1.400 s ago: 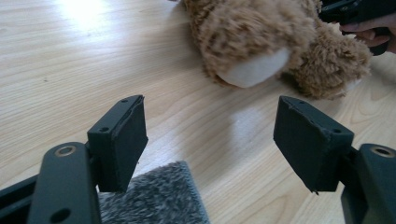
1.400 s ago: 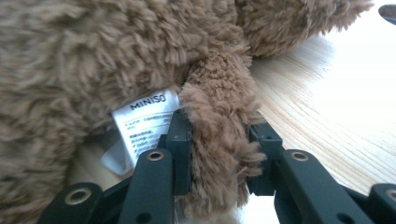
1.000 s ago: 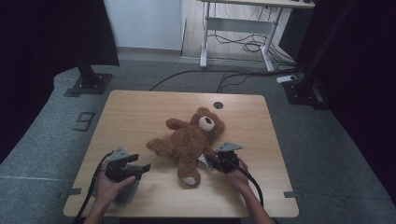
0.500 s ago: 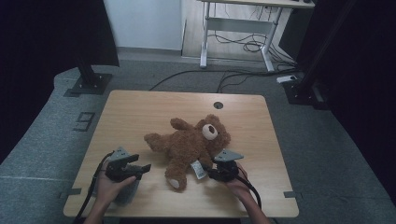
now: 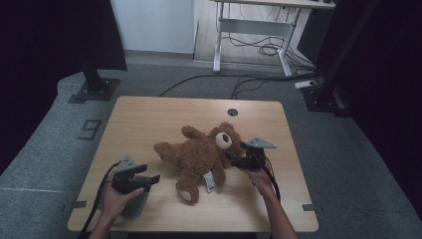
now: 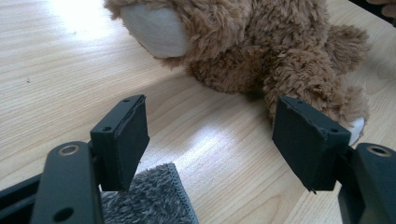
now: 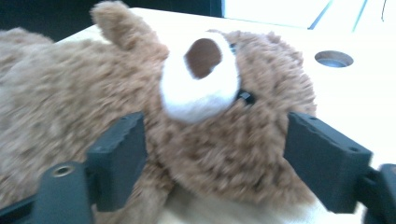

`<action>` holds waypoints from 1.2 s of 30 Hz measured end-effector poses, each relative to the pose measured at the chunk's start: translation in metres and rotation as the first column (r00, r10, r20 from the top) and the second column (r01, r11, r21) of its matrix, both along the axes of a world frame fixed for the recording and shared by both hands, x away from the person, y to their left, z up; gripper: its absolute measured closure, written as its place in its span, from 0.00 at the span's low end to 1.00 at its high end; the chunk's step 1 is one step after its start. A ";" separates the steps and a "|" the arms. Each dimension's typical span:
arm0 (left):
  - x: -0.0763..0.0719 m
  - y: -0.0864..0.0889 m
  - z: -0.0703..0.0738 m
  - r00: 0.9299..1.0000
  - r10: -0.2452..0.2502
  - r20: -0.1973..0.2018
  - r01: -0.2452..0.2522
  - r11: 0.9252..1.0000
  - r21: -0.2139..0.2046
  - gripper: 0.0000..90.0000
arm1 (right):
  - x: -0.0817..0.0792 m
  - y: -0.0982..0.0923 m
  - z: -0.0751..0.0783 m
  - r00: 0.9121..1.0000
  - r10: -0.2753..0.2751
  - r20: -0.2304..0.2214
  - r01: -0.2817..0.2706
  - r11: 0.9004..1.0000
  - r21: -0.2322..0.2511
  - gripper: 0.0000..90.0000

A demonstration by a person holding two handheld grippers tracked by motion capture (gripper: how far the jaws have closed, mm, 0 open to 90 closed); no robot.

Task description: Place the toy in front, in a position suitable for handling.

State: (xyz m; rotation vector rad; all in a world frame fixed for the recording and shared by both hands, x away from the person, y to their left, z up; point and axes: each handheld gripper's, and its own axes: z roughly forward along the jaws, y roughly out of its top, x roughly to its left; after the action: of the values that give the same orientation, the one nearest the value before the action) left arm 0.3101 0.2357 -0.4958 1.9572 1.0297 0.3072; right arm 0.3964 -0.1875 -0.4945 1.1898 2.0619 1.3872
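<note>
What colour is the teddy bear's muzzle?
White, with a brown nose, on the teddy bear; clearest in the right gripper view.

Pale wood counter (image 5: 149, 119) with a round hole (image 5: 232, 112), on grey carpet (image 5: 348, 159). Behind it: white wall (image 5: 154, 25), white-framed desk (image 5: 254, 30) over loose cables (image 5: 263, 50), black stands (image 5: 94, 84) on each side.

Light wood-grain tabletop (image 5: 149, 119), rectangular with rounded corners, with a round cable hole (image 5: 232, 112) near the far edge, right of centre. Brown teddy bear (image 5: 199, 154) lies on its back mid-tabletop, head toward the right side, legs toward the near-left, white tag (image 5: 209, 181) at its hip. Grey fuzzy cloth (image 6: 149, 198) lies flat near the front-left corner, just short of the bear's white-soled foot (image 6: 154, 30), apart from it.
</note>
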 end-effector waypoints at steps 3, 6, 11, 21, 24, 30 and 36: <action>0.000 0.000 0.000 1.000 0.000 0.000 0.000 1.000 -0.001 0.30 | 0.013 0.004 0.002 1.000 0.010 -0.020 -0.010 1.000 -0.007 0.16; 0.000 0.001 0.000 1.000 -0.001 0.001 0.001 1.000 -0.002 0.30 | 0.023 0.012 0.001 0.999 0.017 -0.040 -0.018 0.999 -0.029 0.15; 0.000 0.001 0.000 1.000 0.002 0.002 -0.002 1.000 -0.003 0.30 | 0.037 0.024 -0.005 0.999 0.004 -0.054 -0.007 0.998 -0.068 0.08; -0.001 0.002 0.001 1.000 0.005 0.005 -0.005 1.000 -0.007 0.30 | 0.053 0.031 -0.013 0.999 0.032 -0.033 -0.035 0.992 -0.120 0.32; -0.001 0.002 0.001 1.000 0.004 0.005 -0.004 1.000 -0.006 0.30 | 0.049 0.036 -0.011 1.000 0.002 -0.010 -0.004 0.987 -0.161 0.39; 0.000 0.003 0.001 1.000 0.004 0.004 -0.004 1.000 -0.007 0.30 | 0.037 0.034 -0.014 0.994 -0.107 0.002 0.106 0.981 -0.165 0.43; 0.000 0.003 0.001 1.000 0.004 0.002 -0.004 1.000 -0.007 0.30 | 0.013 0.017 -0.020 0.982 -0.184 -0.035 0.179 0.977 -0.114 0.45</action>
State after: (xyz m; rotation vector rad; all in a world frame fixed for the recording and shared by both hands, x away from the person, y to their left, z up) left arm 0.3104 0.2385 -0.4953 1.9481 1.0323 0.3077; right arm 0.4096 -0.1704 -0.5142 1.3367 1.9759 1.1569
